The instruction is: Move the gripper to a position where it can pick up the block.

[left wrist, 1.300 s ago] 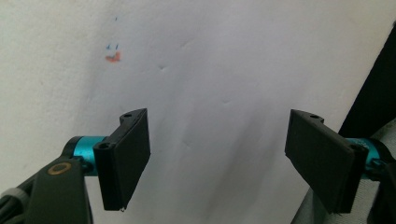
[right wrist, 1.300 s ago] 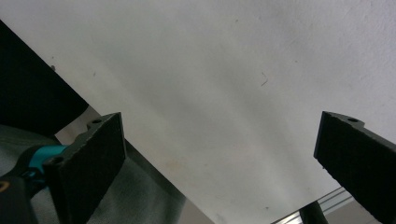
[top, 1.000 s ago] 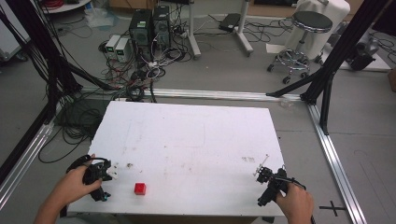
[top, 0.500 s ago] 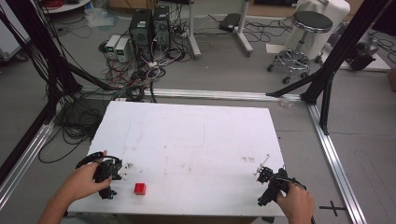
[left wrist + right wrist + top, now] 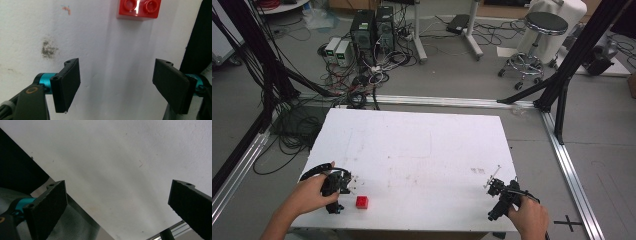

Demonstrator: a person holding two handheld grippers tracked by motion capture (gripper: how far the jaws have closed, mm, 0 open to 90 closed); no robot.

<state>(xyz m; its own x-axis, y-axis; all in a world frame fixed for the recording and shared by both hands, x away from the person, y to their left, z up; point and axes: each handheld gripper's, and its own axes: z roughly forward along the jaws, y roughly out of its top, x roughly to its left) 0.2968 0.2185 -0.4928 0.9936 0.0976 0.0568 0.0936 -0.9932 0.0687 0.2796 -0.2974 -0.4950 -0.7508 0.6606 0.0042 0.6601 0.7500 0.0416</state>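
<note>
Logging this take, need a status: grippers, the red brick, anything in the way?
Left gripper open, just short of the red brick. Right gripper open, over bare table near its right front corner. Brick untouched, studs up. Path clear.

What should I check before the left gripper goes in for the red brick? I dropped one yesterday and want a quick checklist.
1. Left gripper open wide enough: ok, its fingers stand farther apart than the red brick is wide.
2. Nothing held already: ok, bare table shows between them.
3. Brick centred ahead: not ok, it sits toward the right finger's side in the left gripper view.
4. Brick upright: ok, studs face up.
5. Path clear: ok, nothing lies between fingers and brick.
6. Right gripper out of the way: ok, it is open at the far right of the table's near edge.
</note>
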